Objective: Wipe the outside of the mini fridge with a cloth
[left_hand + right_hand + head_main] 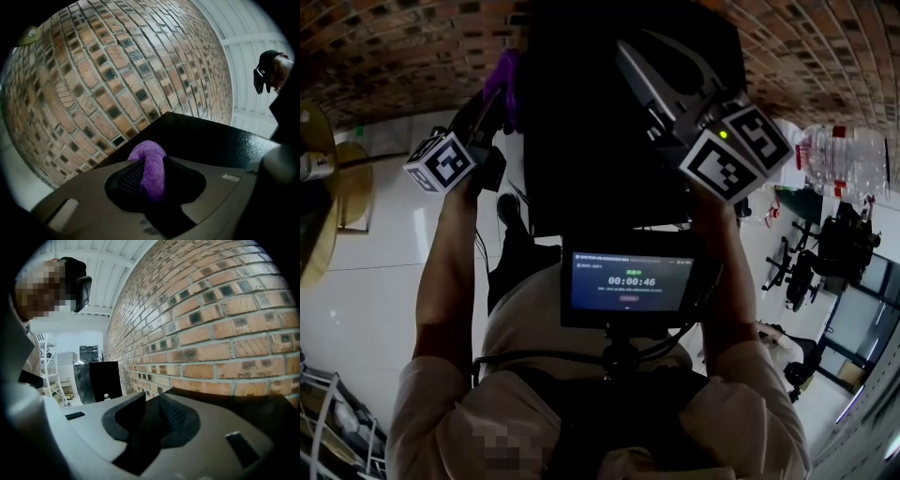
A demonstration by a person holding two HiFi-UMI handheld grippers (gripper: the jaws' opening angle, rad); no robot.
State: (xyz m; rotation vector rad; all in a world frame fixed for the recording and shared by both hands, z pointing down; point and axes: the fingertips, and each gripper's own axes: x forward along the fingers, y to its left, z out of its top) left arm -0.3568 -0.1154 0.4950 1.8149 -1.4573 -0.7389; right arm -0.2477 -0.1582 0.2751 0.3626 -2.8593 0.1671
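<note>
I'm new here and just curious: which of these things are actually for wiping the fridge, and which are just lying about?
For the job:
purple cloth, pinched in the left gripper
black mini fridge

Just around:
water bottle
brick wall
small screen on the person's chest

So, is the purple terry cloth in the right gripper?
No, the purple terry cloth is pinched in the left gripper; nothing sits between the right gripper's jaws.
</note>
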